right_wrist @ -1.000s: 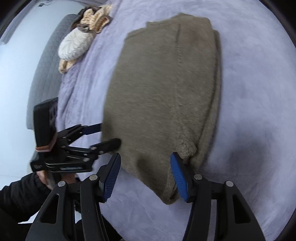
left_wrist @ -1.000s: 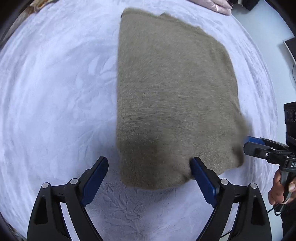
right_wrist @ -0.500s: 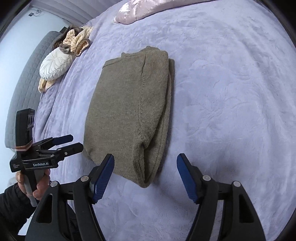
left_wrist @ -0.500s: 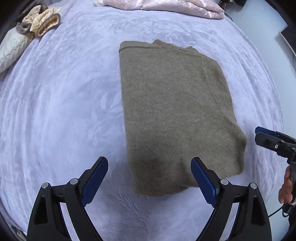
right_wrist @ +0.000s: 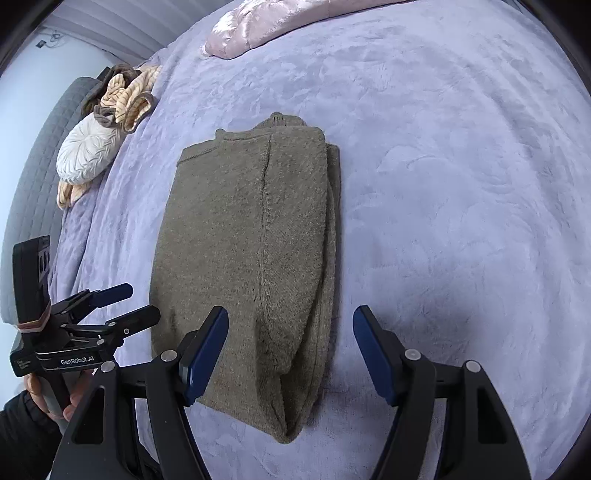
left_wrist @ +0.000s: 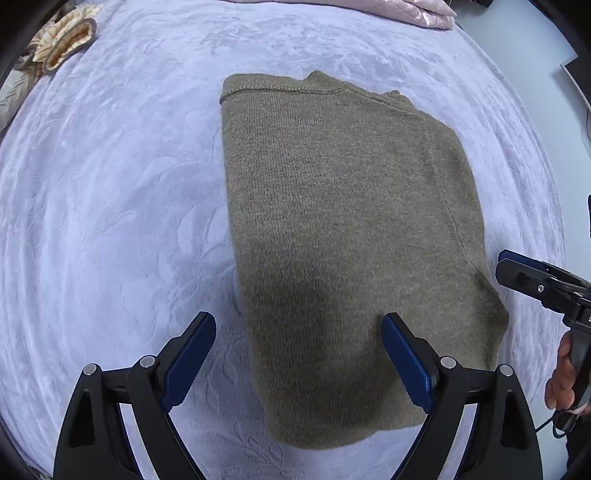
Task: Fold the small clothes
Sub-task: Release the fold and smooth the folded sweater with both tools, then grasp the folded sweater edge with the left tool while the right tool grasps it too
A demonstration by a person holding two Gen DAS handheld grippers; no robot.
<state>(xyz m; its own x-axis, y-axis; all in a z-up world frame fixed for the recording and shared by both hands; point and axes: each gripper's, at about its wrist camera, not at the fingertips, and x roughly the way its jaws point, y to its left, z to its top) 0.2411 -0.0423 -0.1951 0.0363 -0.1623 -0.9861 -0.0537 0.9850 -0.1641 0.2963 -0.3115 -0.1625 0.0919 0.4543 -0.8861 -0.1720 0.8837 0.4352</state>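
Note:
An olive-brown knit sweater [left_wrist: 343, 236] lies folded into a long rectangle on the lilac bedspread [left_wrist: 110, 206]; it also shows in the right wrist view [right_wrist: 243, 251], with folded layers along its right side. My left gripper [left_wrist: 299, 354] is open and empty, hovering above the sweater's near left corner. My right gripper [right_wrist: 290, 343] is open and empty above the sweater's near right end. The left gripper also shows in the right wrist view [right_wrist: 123, 302]. The right gripper also shows at the left wrist view's right edge [left_wrist: 517, 266].
A pink satin garment [right_wrist: 266, 29] lies at the far end of the bed. A white knit item [right_wrist: 86, 155] and a beige-brown bundle [right_wrist: 127, 92] lie at the bed's far left, by a grey padded headboard [right_wrist: 33, 184].
Both grippers have let go of the sweater, opened wide and pulled back and up from it. The sweater now lies still and flat.

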